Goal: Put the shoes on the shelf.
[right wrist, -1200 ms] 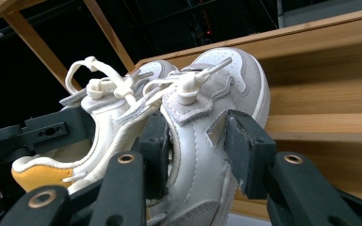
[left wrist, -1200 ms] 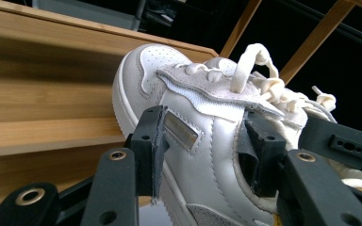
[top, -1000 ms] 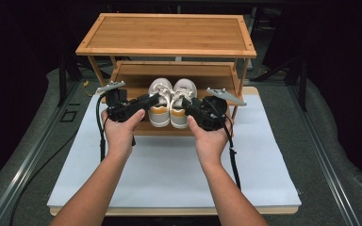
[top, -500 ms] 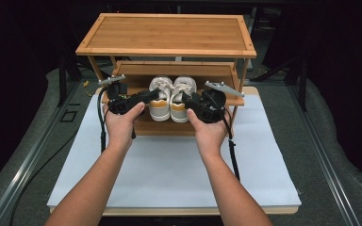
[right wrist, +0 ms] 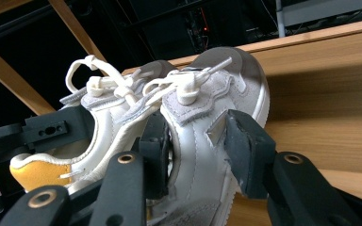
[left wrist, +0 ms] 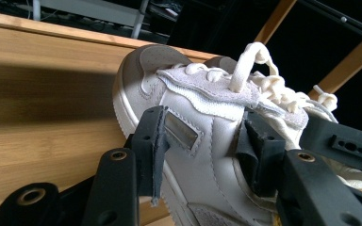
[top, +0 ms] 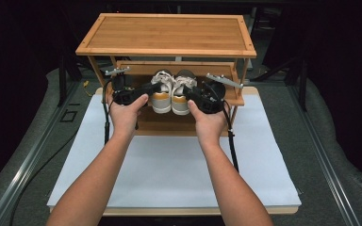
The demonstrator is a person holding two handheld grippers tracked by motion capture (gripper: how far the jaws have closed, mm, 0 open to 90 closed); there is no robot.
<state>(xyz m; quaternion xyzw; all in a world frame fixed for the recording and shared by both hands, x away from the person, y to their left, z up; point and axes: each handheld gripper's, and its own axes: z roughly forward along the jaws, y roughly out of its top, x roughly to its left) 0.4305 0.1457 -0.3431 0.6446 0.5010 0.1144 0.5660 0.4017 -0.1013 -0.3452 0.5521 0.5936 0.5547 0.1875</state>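
Pair of shoes [top: 172, 92], light, soft-sided: we are clamping left gripper [left wrist: 202, 141] and right gripper [right wrist: 195, 141] jaws across each upper, mid-shelf [top: 136, 75].

The shoe rack [top: 166, 35] is honey-brown bamboo with fine lengthwise grain. On its lower shelf sit two white shoes [top: 172, 92] with grey suede toe patches, cream laces and mustard-yellow heel tabs. Both grippers, left [top: 148, 89] and right [top: 188, 92], are matt black with brass-ringed screw holes. At 6 o'clock lies a white mat [top: 169, 169] on a pale wooden board [top: 198, 212].
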